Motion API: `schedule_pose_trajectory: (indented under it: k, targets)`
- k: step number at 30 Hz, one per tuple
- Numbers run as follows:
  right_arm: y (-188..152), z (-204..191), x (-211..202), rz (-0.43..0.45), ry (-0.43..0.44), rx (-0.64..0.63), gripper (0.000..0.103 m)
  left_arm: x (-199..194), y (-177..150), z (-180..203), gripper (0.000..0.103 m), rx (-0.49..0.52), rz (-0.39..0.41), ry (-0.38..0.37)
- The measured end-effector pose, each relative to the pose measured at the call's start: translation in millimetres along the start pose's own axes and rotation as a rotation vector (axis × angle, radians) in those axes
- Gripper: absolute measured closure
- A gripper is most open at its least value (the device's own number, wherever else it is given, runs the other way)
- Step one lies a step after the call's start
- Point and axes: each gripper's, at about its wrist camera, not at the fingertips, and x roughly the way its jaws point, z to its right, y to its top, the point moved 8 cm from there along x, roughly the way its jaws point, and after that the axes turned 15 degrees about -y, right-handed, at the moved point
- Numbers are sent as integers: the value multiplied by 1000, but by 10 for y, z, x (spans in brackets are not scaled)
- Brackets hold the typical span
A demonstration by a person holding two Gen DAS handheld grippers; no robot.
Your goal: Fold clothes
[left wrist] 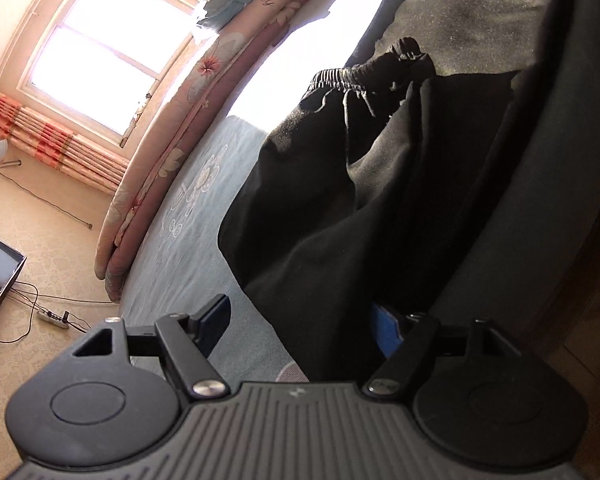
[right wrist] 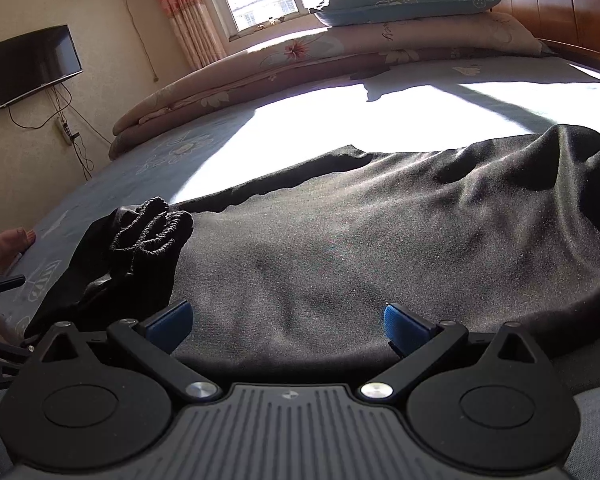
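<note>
The right tool has its two blue-padded fingers spread wide, holding nothing, low over the near edge of the bed. Between and beyond the fingers lies a pair of black trousers, spread along that near edge. The elastic waistband is bunched in a loose heap toward the left end of the cloth. The other end rises in a rumpled fold at the right.

The left tool is also spread wide and grips nothing. Its right finger sits against or under the trousers' dark cloth; its left finger hangs over bare blue bedsheet. From this side the waistband lies further along the bed.

Beyond the trousers the sheet is washed out by strong sunlight. A folded floral quilt and a pillow lie along the far edge, under a window.

Likely risks: a tool may pinch only the top layer, so the fold drags unevenly, and the heaped waistband may stay lumpy inside it. The cloth lies close to the near edge and could slide off.
</note>
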Motion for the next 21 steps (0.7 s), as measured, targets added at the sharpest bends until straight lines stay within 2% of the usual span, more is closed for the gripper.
schedule_pose_trajectory:
  k: [4,5,7,9,13,16,18,21]
  targets:
    - [201,-386,-92,-16,212,36,0,4,-137,-125,25,-52,-13,18]
    - [236,-497,-63,-20,239,26,0,0,-150,-139,25,-62,-10,17]
    - [305,-720,31,-21,270,-3,1,-15,-171,-154,25,-76,-4,16]
    - [368,-927,158,5,243,-62,4,-34,-187,-155,25,-83,6,12]
    - [426,-1376,297,61,252,-215,22,-64,-219,-181,25,-122,25,-5]
    - [329,-1696,410,75,260,-354,33,-54,-244,-224,25,-142,34,-17]
    - [257,-1780,513,71,226,-425,45,-52,-252,-221,25,-141,39,-20]
    - [263,-1775,490,49,214,-433,69,-54,-264,-219,25,-142,47,-27]
